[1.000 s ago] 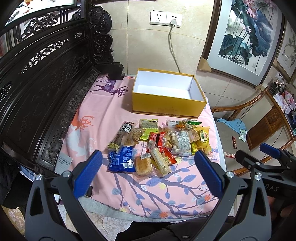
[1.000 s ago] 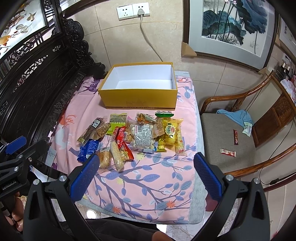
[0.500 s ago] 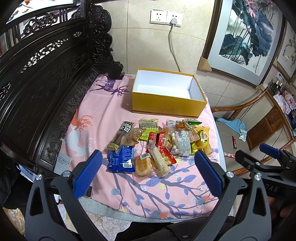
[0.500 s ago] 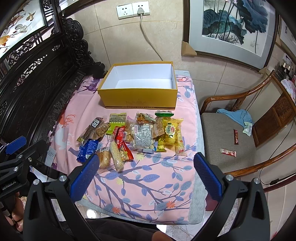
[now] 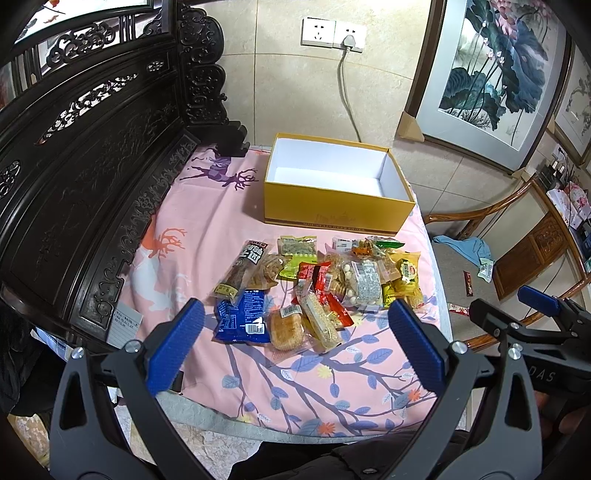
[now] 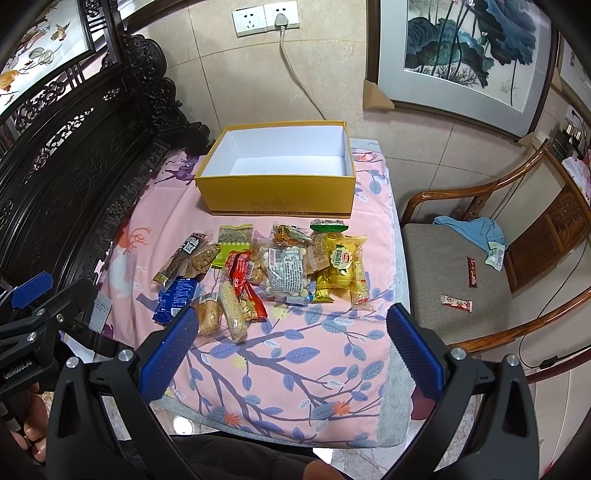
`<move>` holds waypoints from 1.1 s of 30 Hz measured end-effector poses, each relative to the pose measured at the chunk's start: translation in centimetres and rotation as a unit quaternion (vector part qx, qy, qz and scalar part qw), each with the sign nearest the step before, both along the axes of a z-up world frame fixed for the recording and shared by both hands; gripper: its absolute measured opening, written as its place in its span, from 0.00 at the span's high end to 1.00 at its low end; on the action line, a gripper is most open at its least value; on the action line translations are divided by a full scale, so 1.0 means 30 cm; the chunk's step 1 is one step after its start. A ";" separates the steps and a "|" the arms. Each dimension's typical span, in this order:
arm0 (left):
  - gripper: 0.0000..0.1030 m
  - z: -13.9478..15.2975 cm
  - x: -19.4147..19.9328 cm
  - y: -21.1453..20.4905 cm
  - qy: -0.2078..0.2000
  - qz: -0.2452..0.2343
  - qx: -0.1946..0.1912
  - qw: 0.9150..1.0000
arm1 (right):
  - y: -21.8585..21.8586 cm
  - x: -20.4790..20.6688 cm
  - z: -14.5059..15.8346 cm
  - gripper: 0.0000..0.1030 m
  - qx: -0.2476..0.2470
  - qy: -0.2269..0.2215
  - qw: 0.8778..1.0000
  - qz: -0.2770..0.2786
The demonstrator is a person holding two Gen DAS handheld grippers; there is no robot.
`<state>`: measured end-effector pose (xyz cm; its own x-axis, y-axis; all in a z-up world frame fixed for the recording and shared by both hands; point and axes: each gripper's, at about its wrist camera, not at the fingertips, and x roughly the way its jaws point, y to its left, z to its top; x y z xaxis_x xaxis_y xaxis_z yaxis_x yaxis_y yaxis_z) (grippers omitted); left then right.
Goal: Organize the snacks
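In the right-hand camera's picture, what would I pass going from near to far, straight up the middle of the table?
Flowered cloth → clear packet of white round snacks → small orange packet → yellow box, with nothing inside → wall cable → white wall sockets.

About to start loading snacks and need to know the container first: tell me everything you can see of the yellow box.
The yellow box is a rectangular, open-topped carton, apparently stiff cardboard, with yellow outer walls, a plain white interior and faint gold lettering low on its near wall. No lid is in view. It looks empty. It sits upright and flat on the pink patterned cloth at the far end of the table, near the tiled wall. The snack pile lies just in front, not touching it.
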<state>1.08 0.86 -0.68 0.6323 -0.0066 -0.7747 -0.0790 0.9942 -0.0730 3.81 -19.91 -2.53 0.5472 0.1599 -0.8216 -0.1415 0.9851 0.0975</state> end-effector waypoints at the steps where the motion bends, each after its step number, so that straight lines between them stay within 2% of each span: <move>1: 0.02 0.000 0.000 0.000 0.000 0.000 0.000 1.000 | 0.001 0.001 -0.001 0.01 0.000 0.000 1.000 0.000; 13: 0.02 -0.036 0.039 0.010 0.001 -0.004 -0.008 1.000 | 0.000 0.021 -0.031 0.01 -0.001 0.003 1.000 -0.003; 21: 0.02 -0.137 0.099 0.067 -0.006 0.002 0.005 1.000 | -0.015 0.065 -0.068 0.01 -0.027 -0.039 0.999 0.011; 24: 0.02 -0.189 0.115 0.094 -0.010 0.003 0.016 1.000 | -0.031 0.104 -0.122 0.01 -0.016 -0.040 0.999 0.023; 33: 0.02 -0.328 0.159 0.186 0.012 0.016 0.002 1.000 | 0.018 0.320 -0.430 0.03 0.028 0.033 0.996 0.075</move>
